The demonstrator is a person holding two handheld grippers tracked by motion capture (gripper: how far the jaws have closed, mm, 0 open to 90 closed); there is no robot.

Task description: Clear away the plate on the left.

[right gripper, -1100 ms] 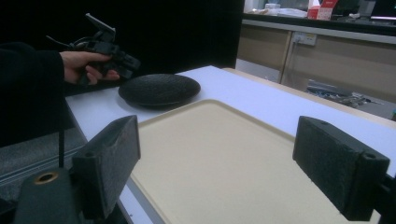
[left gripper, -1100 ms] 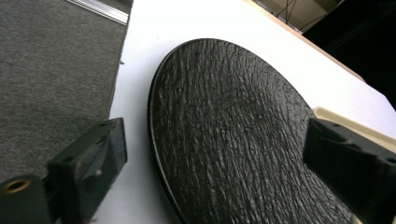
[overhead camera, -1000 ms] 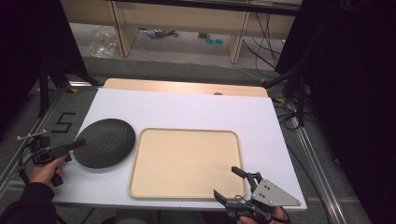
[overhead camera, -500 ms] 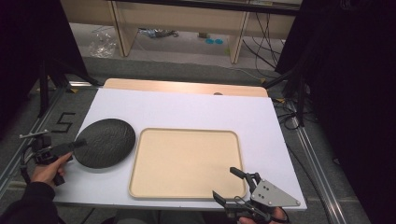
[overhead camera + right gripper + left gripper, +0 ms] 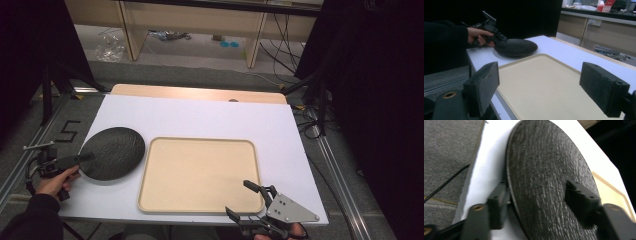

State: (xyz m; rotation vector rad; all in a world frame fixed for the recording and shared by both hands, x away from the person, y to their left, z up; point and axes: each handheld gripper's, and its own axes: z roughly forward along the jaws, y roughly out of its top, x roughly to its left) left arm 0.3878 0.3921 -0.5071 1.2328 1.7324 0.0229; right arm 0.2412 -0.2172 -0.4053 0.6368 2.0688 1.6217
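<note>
A round black textured plate (image 5: 114, 152) lies on the left of the white table, just left of an empty beige tray (image 5: 200, 172). My left gripper (image 5: 87, 156) is shut on the plate's left rim. In the left gripper view one jaw sits under the plate (image 5: 544, 177) and the other on top of it, with the left gripper (image 5: 539, 200) clamped across the edge. My right gripper (image 5: 238, 197) stands open over the tray's front right corner. Nothing is between its fingers, and the right gripper (image 5: 544, 85) looks across the tray (image 5: 536, 70) toward the plate (image 5: 516, 47).
The white tabletop (image 5: 200, 117) has a wooden strip (image 5: 200, 93) along its far edge. Metal rails (image 5: 340, 175) run along both sides of the table. Cables (image 5: 285, 30) and a plastic bag (image 5: 107, 50) lie on the floor beyond, under a wooden bench.
The right gripper has drifted slightly toward the table's front edge, staying open. The left gripper and the plate have barely moved.
</note>
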